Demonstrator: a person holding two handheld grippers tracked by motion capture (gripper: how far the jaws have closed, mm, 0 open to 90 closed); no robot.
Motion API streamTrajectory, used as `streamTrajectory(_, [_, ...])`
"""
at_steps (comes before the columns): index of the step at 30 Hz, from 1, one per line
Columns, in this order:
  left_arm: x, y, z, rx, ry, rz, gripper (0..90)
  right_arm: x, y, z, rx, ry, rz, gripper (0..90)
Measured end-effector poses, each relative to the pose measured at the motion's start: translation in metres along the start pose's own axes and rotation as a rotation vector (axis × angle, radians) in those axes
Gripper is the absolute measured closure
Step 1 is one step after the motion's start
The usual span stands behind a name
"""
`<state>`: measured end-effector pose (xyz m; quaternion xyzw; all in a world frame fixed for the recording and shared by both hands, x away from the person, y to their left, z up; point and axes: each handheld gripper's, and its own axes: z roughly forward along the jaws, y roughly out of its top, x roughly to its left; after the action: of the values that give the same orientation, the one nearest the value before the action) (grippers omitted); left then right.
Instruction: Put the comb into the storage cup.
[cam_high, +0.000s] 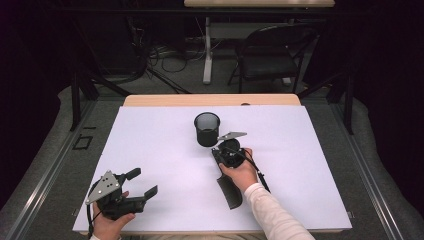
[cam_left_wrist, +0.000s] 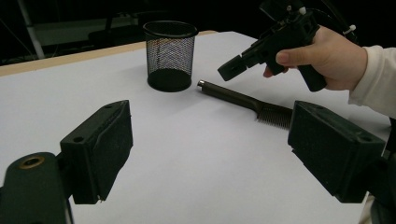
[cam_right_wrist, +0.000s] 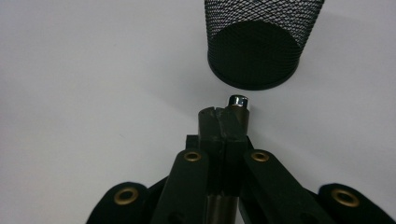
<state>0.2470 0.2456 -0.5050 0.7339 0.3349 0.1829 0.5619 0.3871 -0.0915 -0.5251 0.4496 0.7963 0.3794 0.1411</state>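
Observation:
A black mesh cup (cam_high: 207, 128) stands upright at the middle of the white table top (cam_high: 165, 150). Just in front of it lies a dark comb (cam_high: 229, 192) with a long handle (cam_left_wrist: 229, 94) whose silver end (cam_right_wrist: 238, 101) points at the cup (cam_right_wrist: 264, 42). My right gripper (cam_high: 216, 150) hovers over that handle with its jaws shut together and nothing between them (cam_right_wrist: 223, 119); the comb (cam_left_wrist: 273, 114) rests flat on the table below. My left gripper (cam_high: 142, 182) sits near the front left edge, open and empty (cam_left_wrist: 210, 126), facing the cup (cam_left_wrist: 169, 56).
The white top covers a wooden table (cam_high: 210, 100). Beyond its far edge stand a black chair (cam_high: 270, 55) and a white table leg (cam_high: 207, 50) with cables on the floor.

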Motion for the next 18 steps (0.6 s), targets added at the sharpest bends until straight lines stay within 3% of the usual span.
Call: streamTrajectory(18, [0.000, 0.000, 0.001, 0.011, -0.002, -0.002, 14.1, 0.004, -0.005, 0.021, 0.052, -0.008, -0.017, 90.0])
